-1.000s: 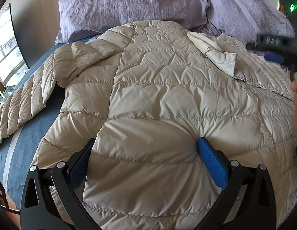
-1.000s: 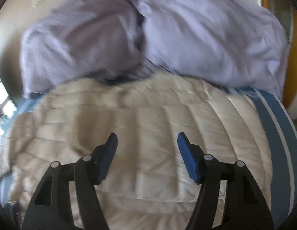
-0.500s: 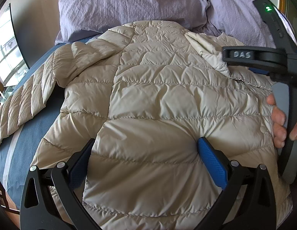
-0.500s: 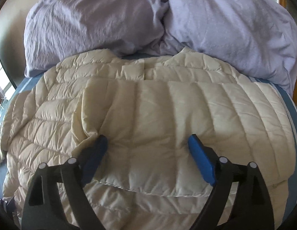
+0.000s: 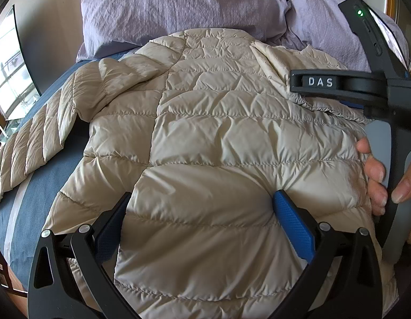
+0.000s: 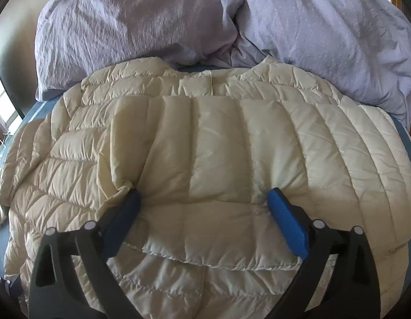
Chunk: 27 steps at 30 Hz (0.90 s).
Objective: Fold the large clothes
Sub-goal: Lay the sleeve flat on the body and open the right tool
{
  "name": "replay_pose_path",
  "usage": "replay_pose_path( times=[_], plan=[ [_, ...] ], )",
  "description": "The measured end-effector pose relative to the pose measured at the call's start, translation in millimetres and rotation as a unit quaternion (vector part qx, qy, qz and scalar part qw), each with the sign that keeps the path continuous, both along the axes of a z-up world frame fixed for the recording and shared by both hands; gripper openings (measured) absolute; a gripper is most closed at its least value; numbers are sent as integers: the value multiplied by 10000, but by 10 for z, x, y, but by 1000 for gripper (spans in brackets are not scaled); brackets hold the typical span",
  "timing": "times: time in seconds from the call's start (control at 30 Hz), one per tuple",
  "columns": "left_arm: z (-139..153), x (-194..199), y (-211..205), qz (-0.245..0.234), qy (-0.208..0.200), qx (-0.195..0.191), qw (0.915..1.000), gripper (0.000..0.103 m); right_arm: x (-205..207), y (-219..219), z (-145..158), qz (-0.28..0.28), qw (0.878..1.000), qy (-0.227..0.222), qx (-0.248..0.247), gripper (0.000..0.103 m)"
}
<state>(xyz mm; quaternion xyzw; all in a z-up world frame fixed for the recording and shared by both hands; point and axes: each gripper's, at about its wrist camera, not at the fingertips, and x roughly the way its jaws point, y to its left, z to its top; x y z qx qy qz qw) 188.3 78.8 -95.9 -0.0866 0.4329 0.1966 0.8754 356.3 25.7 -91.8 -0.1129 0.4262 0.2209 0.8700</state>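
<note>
In the right wrist view, the right tool [image 6: 202, 202] sits low in the frame, its jaws opening wide with the pads pressed down into the folded-over sleeve [image 6: 218, 143] of a cream quilted down jacket [image 6: 72, 175], pinching nothing. In the left wrist view, the left tool [image 5: 202, 207] stands spread wide too, its pads dimpling the jacket's back panel without clamping it. The jacket lies spread on a blue bed sheet [image 5: 46, 175], below lilac pillows [image 5: 178, 5] at the top of the frame; the other sleeve [image 5: 32, 138] trails toward the left edge. It looks light, puffy and springy with a slick shell, so folds will likely rebound. Stitched seams, cuffs and the hem seem the surest places to pinch.
</note>
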Motion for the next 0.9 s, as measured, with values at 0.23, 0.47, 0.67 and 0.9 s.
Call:
replay_pose_path(
  times=[0.23, 0.47, 0.67, 0.9],
  plan=[
    [3, 10, 2, 9, 1, -5, 10000, 102, 8, 39, -108, -9, 9996, -28, -293, 101],
    [28, -24, 25, -39, -56, -94, 9999, 102, 4, 22, -113, -25, 9996, -3, -287, 101],
    [126, -120, 143, 20, 3, -153, 9999, 102, 6, 26, -110, -31, 9996, -16, -286, 101],
    [342, -395, 490, 318, -74, -120, 9994, 102, 18, 0, -104, -33, 9996, -16, -265, 101]
  ],
)
